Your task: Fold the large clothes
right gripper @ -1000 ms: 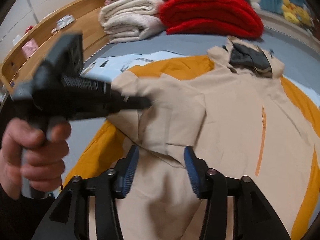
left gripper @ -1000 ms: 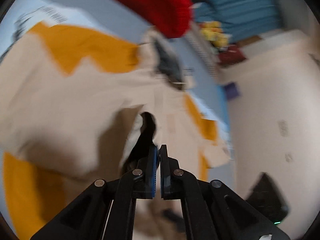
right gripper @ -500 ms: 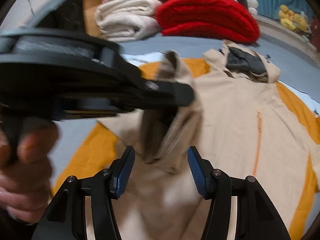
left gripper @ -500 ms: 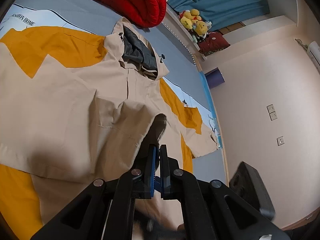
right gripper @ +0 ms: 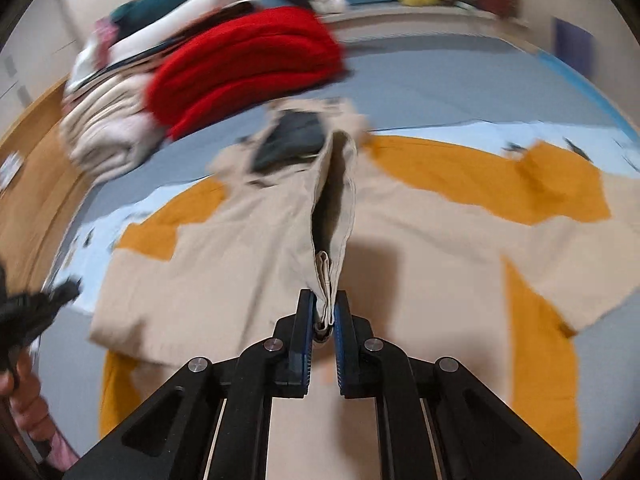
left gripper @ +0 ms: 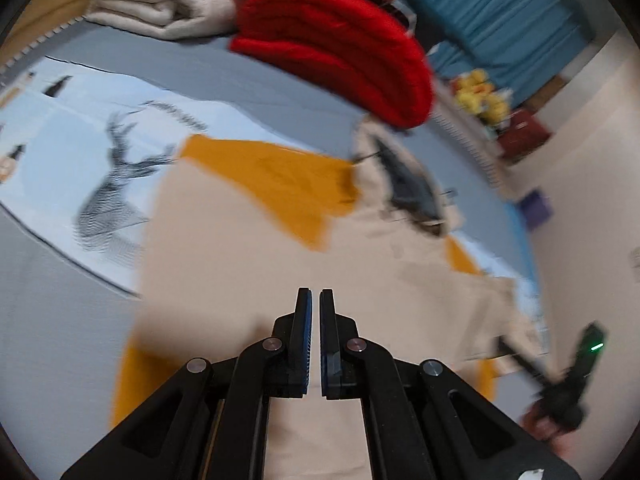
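Note:
A beige jacket [right gripper: 240, 248] with orange panels and a dark-lined hood [right gripper: 292, 140] lies spread on the bed. My right gripper [right gripper: 324, 312] is shut on the cuff of its beige sleeve [right gripper: 336, 200], which is lifted over the jacket's body toward the hood. My left gripper [left gripper: 315, 300] is nearly shut with nothing between the fingers, above the jacket [left gripper: 240, 264] at its lower left part. The right gripper also shows at the far right of the left wrist view [left gripper: 520, 360]. The hood shows there too [left gripper: 412, 188].
A folded red blanket [right gripper: 248, 60] and cream blankets [right gripper: 108, 128] are stacked at the head of the grey bed [right gripper: 440, 92]. A pale blue printed sheet [left gripper: 80, 152] lies under the jacket. Yellow plush toys [left gripper: 480, 96] sit by a blue curtain.
My left gripper let go of the sleeve cuff and drew back left. My right gripper closed on the cuff and now holds it over the jacket's middle.

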`<action>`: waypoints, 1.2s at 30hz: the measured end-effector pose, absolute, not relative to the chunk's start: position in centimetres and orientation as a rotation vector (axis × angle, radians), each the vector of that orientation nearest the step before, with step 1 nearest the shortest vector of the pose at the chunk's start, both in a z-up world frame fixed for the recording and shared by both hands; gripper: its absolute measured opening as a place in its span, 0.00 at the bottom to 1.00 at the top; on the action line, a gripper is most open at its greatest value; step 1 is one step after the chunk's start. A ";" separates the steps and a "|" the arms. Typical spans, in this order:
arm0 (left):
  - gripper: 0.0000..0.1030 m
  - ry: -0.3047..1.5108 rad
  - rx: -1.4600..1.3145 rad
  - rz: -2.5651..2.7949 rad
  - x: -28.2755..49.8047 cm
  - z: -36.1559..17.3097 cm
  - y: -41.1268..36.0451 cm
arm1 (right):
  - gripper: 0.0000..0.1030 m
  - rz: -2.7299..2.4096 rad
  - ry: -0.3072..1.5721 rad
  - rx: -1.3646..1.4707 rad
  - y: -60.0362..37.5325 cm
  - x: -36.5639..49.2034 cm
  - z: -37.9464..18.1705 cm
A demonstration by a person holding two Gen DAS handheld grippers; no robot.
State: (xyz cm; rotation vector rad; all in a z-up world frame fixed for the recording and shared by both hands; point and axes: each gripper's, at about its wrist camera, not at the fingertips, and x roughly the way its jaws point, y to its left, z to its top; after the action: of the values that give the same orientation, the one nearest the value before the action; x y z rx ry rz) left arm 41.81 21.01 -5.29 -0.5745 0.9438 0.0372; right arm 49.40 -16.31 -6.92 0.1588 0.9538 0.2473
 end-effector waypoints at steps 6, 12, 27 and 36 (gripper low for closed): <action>0.00 1.089 -0.532 0.112 42.6 -8.9 21.6 | 0.10 0.114 1.001 0.230 -21.9 52.0 -7.8; 0.04 1.132 -0.485 0.101 43.4 -9.9 20.8 | 0.11 0.055 1.052 0.313 -25.2 53.2 -9.2; 0.09 1.097 -0.524 0.151 44.0 -9.6 23.0 | 0.38 -0.044 1.214 0.565 -28.9 54.6 -14.9; 0.12 1.123 -0.548 0.152 44.0 -10.3 23.3 | 0.09 -0.046 1.218 0.539 -28.7 54.2 -15.5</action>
State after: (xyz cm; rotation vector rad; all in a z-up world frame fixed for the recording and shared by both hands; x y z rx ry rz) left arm 44.05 23.31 -10.31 -0.5480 1.1231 0.1525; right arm 54.22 -28.68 -15.51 0.5387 1.2182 -0.0455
